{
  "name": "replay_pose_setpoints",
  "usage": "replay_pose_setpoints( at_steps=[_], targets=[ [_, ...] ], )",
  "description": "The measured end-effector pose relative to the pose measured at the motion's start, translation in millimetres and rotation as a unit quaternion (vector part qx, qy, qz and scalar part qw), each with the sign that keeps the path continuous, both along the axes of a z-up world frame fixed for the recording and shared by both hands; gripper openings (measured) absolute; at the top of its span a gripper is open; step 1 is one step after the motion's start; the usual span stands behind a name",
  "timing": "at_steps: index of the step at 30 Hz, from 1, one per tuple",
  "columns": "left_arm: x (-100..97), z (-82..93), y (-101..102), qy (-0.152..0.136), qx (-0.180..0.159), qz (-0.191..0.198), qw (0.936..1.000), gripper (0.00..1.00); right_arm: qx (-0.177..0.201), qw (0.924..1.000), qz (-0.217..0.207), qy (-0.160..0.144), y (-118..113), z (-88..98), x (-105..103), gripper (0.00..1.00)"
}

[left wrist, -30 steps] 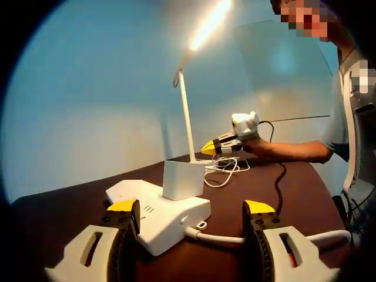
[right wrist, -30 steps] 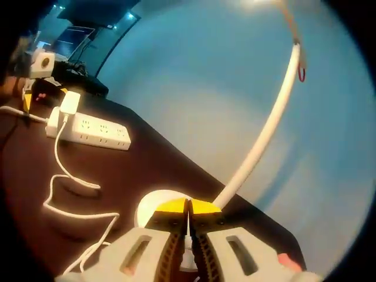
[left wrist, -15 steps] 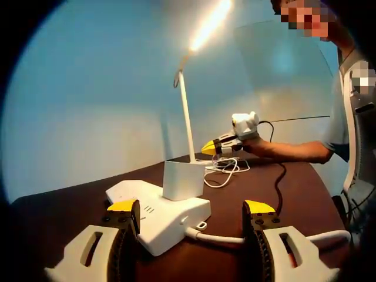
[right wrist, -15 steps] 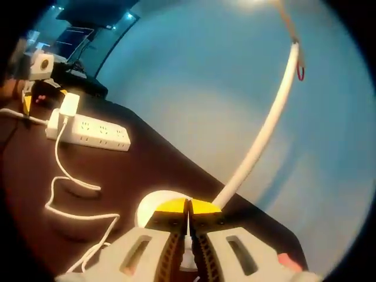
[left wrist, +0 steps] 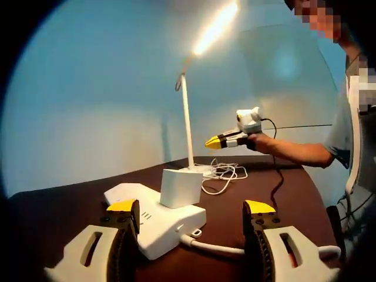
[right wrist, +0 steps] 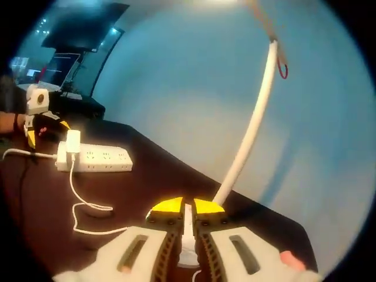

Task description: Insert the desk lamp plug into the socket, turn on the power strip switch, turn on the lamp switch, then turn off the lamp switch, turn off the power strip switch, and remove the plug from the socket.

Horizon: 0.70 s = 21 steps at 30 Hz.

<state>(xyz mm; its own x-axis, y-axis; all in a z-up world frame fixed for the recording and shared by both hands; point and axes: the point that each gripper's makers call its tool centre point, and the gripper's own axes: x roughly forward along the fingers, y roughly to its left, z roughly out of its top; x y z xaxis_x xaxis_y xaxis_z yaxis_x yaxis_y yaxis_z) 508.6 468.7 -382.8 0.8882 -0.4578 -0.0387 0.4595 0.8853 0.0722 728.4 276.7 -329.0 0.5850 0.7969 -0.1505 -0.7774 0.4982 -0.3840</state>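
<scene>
Two yellow-tipped jaws of the left gripper (left wrist: 191, 214) are standing wide apart at the bottom of the left gripper view, framing a glossy white rectangular power strip (left wrist: 155, 217) with a boxy white plug (left wrist: 180, 188) seated in it; the slim white desk lamp (left wrist: 188, 117) is rising at centre, its bar glowing at upper right; the right gripper (right wrist: 187, 207) is showing its jaws nearly together over the round lamp base; the dark brown table (left wrist: 70, 205) is lying smooth under a pale blue wall (left wrist: 88, 88); a thin white cable (right wrist: 82, 200) is curling at lower left.
</scene>
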Motion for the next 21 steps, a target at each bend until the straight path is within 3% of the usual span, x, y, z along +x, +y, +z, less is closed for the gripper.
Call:
replay_pose_setpoints(
  at_steps=[3,7,12,16,21],
  targets=[
    [-5.8,5.0,3,0.0,0.004,0.009,1.0,0.71,0.012,0.9998,0.004,0.013,-6,6.6,-6,0.11],
    [-18.2,28.7,3,-0.024,-0.026,0.007,0.9993,0.7,0.035,0.9981,0.019,0.047,-8,15.2,-21,0.16],
    [-23.9,47.3,12,-0.041,-0.028,0.016,0.9986,0.72,0.045,0.9956,0.027,0.078,-15,18.5,-31,0.22],
    [-29.5,62.6,17,-0.068,-0.032,0.019,0.997,0.75,0.049,0.9945,0.031,0.087,-20,24.0,-40,0.26],
    [-33.9,68.2,19,-0.072,-0.028,0.021,0.9968,0.8,0.058,0.9929,0.032,0.099,-30,31.6,-51,0.3]
  ],
)
